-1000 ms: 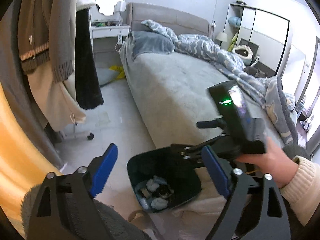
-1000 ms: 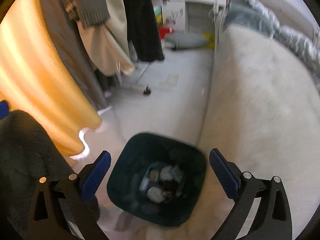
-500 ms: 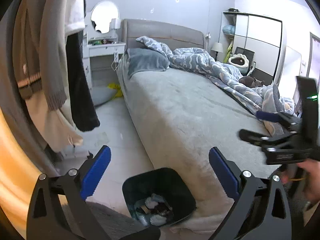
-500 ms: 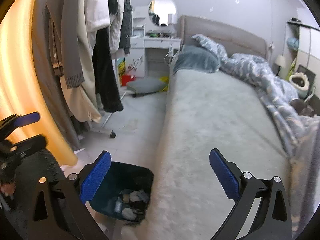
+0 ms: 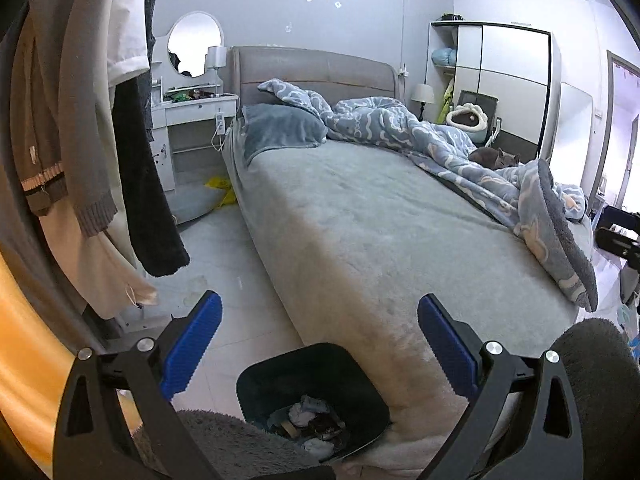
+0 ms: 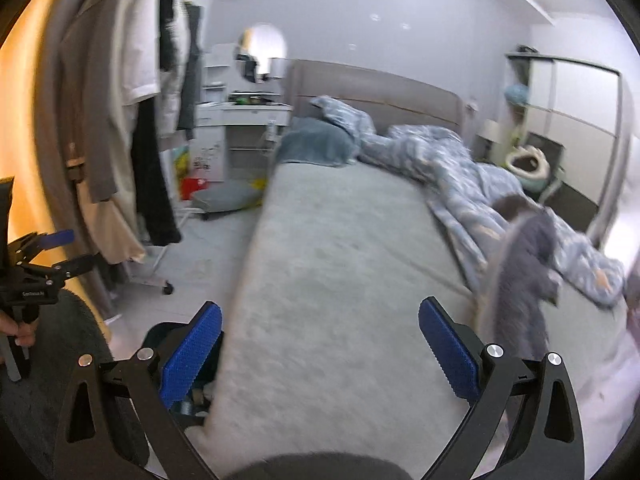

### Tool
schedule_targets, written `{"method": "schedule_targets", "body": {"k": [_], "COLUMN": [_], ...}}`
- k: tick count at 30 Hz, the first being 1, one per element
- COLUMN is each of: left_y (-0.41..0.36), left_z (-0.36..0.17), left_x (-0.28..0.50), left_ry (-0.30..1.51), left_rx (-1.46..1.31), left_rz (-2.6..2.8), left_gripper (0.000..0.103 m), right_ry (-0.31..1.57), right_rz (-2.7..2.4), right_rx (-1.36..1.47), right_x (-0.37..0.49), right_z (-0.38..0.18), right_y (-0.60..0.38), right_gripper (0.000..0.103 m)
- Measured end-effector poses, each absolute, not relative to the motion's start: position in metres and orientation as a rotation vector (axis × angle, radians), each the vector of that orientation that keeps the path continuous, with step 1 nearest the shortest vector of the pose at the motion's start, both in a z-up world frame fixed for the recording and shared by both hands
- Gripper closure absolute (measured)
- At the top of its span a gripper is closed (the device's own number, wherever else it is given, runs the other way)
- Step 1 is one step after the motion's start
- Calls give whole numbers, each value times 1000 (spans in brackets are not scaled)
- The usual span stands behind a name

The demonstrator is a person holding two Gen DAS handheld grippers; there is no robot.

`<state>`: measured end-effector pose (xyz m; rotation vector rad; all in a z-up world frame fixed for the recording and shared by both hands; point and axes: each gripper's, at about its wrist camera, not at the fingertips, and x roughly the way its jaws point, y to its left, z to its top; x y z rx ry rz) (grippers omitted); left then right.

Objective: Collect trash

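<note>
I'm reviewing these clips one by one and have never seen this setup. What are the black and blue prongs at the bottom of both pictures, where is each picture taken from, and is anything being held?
There is no robot here. A person holds one hand-held claw in each hand, and each claw carries a wide-angle camera looking forward along its two fingers. So the black arms with blue pads are the claws themselves: the left claw in the left wrist view, the right claw in the right wrist view. Both are open with nothing between the pads.

The room is a bedroom. A dark trash bin stands on the floor against the bed and holds crumpled scraps. A grey cat lies on the blue duvet. Clothes hang at the left. The right view is motion-blurred, so details there are unclear.
</note>
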<state>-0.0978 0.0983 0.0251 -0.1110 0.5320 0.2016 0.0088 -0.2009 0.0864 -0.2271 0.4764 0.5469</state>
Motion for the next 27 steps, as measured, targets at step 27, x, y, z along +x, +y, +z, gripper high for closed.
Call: {"method": "schedule_targets", "body": {"k": [27], "left_y": [98], "left_z": [13], "left_x": [-89], "left_ry": [583], "left_rx": [-152], "left_rz": [223], "left_gripper": [3], "right_ry": [576], "right_rz": [581], "right_rx": [-119], "right_x": [29], "right_z": [60], "right_y": [-225], "right_gripper": [3]}}
